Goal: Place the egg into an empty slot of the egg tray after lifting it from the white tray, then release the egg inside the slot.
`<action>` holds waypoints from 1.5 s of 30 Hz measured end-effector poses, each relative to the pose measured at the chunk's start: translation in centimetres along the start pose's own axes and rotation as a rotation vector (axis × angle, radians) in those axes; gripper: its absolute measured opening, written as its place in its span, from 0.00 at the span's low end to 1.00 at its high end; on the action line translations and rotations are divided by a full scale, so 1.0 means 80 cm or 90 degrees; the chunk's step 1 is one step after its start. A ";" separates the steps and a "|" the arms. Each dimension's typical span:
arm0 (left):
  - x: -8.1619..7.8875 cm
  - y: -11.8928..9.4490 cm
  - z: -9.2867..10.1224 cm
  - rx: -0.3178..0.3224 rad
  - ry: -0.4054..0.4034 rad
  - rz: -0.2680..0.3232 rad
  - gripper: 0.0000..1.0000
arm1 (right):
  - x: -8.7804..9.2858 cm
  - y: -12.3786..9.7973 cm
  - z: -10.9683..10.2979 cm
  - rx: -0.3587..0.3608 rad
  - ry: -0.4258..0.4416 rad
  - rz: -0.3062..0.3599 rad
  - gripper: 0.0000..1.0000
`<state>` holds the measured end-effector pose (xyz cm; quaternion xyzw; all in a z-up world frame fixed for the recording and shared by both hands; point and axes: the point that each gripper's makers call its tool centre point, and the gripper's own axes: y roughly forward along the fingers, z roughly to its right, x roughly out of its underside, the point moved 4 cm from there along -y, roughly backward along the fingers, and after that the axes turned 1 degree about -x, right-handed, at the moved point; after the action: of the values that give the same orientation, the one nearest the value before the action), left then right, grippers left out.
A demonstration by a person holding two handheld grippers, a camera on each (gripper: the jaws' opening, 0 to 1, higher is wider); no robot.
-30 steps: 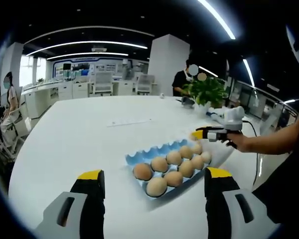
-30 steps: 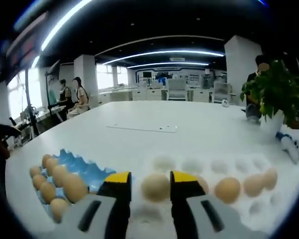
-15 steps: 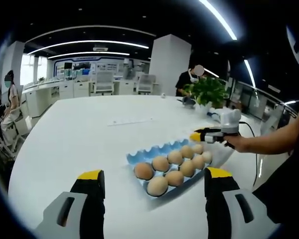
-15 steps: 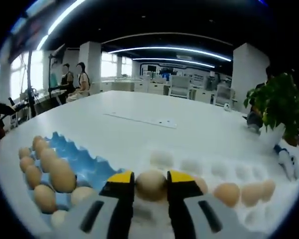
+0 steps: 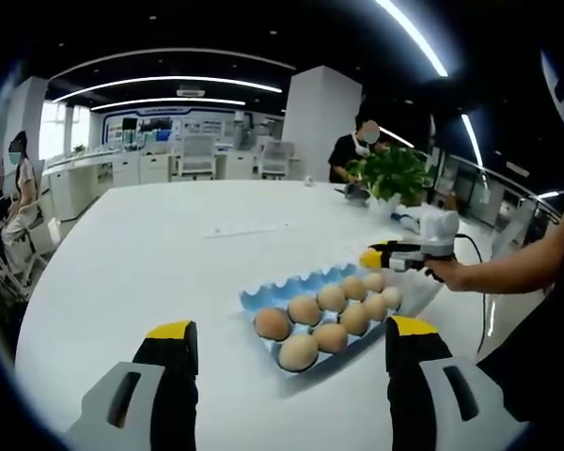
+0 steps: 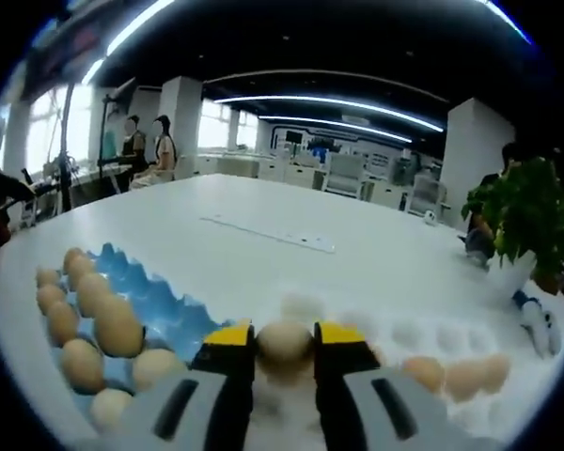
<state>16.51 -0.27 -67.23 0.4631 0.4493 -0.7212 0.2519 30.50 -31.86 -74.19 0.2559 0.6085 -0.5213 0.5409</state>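
In the right gripper view my right gripper point(image 6: 283, 345) is shut on a tan egg point(image 6: 283, 343), held just above the white tray point(image 6: 423, 338), where other eggs point(image 6: 456, 378) lie to the right. The blue egg tray point(image 6: 160, 305) lies to the left with several eggs point(image 6: 116, 325) and empty blue slots on its near-right side. In the left gripper view my left gripper point(image 5: 287, 331) hangs open over the white table, short of the blue egg tray point(image 5: 291, 289). The right gripper point(image 5: 385, 256) shows there beyond the tray, held by a hand.
A potted green plant point(image 6: 522, 202) stands at the far right of the table, with a white and blue object point(image 6: 538, 318) lying near it. A thin flat strip point(image 6: 268, 235) lies mid-table. People sit and stand at the room's edges. The white table point(image 5: 122, 263) spreads wide on the left.
The right gripper has risen with the egg between its jaws, so the white tray sits lower and the blue tray shows more. The left gripper has stayed where it was.
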 end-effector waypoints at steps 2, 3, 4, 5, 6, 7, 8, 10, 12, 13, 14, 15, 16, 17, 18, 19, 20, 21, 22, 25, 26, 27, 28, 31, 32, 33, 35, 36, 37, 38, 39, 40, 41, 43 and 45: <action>0.000 0.000 0.000 0.000 -0.001 0.001 0.83 | -0.009 -0.006 0.002 0.000 -0.005 0.011 0.24; 0.000 0.000 0.001 0.001 0.000 0.001 0.83 | -0.012 -0.008 0.002 -0.002 -0.002 0.016 0.24; 0.000 0.000 0.001 0.002 0.001 0.001 0.83 | -0.016 -0.010 0.002 -0.005 0.001 0.020 0.24; 0.001 0.001 0.002 0.003 0.001 0.000 0.83 | -0.022 -0.015 -0.002 -0.011 -0.003 0.025 0.24; 0.001 0.001 0.000 0.003 0.001 0.000 0.83 | -0.025 -0.017 -0.004 -0.014 -0.007 0.032 0.24; 0.001 0.001 -0.001 0.005 0.001 0.002 0.83 | -0.027 -0.018 -0.007 -0.019 -0.005 0.035 0.24; 0.001 0.001 0.000 0.006 0.001 0.003 0.83 | -0.031 -0.020 -0.010 -0.025 -0.001 0.038 0.24; 0.000 0.001 0.001 0.007 0.003 0.003 0.83 | -0.038 -0.022 -0.018 -0.035 -0.006 0.046 0.24; 0.000 0.001 0.001 0.008 0.004 0.003 0.83 | -0.045 -0.022 -0.028 -0.049 -0.005 0.054 0.24; 0.000 0.001 0.002 0.008 0.005 0.003 0.83 | -0.048 -0.021 -0.032 -0.055 -0.009 0.055 0.24; -0.001 0.001 0.002 0.008 0.005 0.004 0.83 | -0.050 -0.021 -0.036 -0.060 -0.010 0.056 0.24; -0.001 0.001 0.001 0.007 0.005 0.005 0.83 | -0.054 -0.019 -0.043 -0.070 -0.012 0.062 0.24; -0.002 0.001 0.001 0.008 0.006 0.007 0.84 | -0.056 -0.018 -0.047 -0.077 -0.015 0.062 0.24; -0.002 0.001 0.001 0.007 0.006 0.007 0.84 | -0.058 -0.017 -0.051 -0.081 -0.014 0.063 0.24; -0.002 0.001 0.001 0.008 0.007 0.007 0.84 | -0.062 -0.016 -0.057 -0.088 -0.013 0.069 0.24; -0.002 0.001 0.001 0.007 0.007 0.007 0.84 | -0.064 -0.013 -0.064 -0.098 -0.012 0.069 0.24; -0.002 0.000 0.001 0.007 0.008 0.007 0.84 | -0.067 -0.012 -0.068 -0.103 -0.011 0.072 0.24; -0.002 0.000 0.001 0.007 0.007 0.007 0.84 | -0.069 -0.011 -0.073 -0.109 -0.014 0.074 0.24; -0.001 0.000 0.000 0.007 0.007 0.007 0.84 | -0.071 -0.009 -0.079 -0.121 -0.011 0.073 0.24; -0.001 0.000 -0.001 0.006 0.006 0.007 0.84 | -0.074 -0.003 -0.094 -0.140 -0.009 0.072 0.24; 0.000 0.000 -0.002 0.006 0.005 0.006 0.84 | -0.075 -0.002 -0.097 -0.144 -0.010 0.073 0.24; 0.000 0.000 -0.002 0.006 0.005 0.006 0.84 | -0.076 -0.001 -0.102 -0.151 -0.010 0.074 0.24; 0.001 0.000 -0.003 0.005 0.005 0.006 0.84 | -0.077 0.001 -0.109 -0.161 -0.009 0.073 0.24; 0.002 0.000 -0.005 0.003 0.002 0.005 0.84 | -0.077 0.007 -0.122 -0.177 -0.006 0.068 0.24; 0.002 0.000 -0.006 0.003 0.001 0.005 0.84 | -0.078 0.010 -0.128 -0.185 -0.002 0.067 0.24; 0.002 0.000 -0.006 0.002 0.000 0.005 0.84 | -0.079 0.013 -0.137 -0.196 -0.006 0.067 0.24; 0.003 0.000 -0.007 0.002 0.000 0.004 0.84 | -0.081 0.019 -0.150 -0.211 -0.008 0.067 0.24; 0.003 0.000 -0.008 0.001 0.000 0.004 0.84 | -0.082 0.021 -0.156 -0.217 -0.012 0.066 0.24; 0.003 0.000 -0.009 -0.001 -0.001 0.005 0.84 | -0.084 0.024 -0.163 -0.224 -0.013 0.067 0.24; 0.004 0.000 -0.010 -0.002 -0.002 0.005 0.84 | -0.086 0.026 -0.168 -0.228 -0.012 0.069 0.24; 0.004 -0.001 -0.011 -0.003 -0.004 0.005 0.84 | -0.087 0.029 -0.172 -0.232 -0.012 0.071 0.24; 0.004 -0.001 -0.012 -0.004 -0.004 0.006 0.84 | -0.089 0.033 -0.180 -0.239 -0.011 0.070 0.24; 0.005 -0.001 -0.012 -0.005 -0.005 0.005 0.84 | -0.092 0.034 -0.184 -0.241 -0.012 0.075 0.24; 0.005 -0.002 -0.013 -0.005 -0.005 0.006 0.84 | -0.095 0.038 -0.194 -0.254 -0.013 0.073 0.24; 0.006 -0.002 -0.015 -0.007 -0.006 0.005 0.84 | -0.097 0.043 -0.202 -0.262 -0.020 0.075 0.24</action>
<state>16.68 0.85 -67.82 0.4602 0.4503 -0.7199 0.2592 29.37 -14.04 -70.30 0.1671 0.6777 -0.3576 0.6205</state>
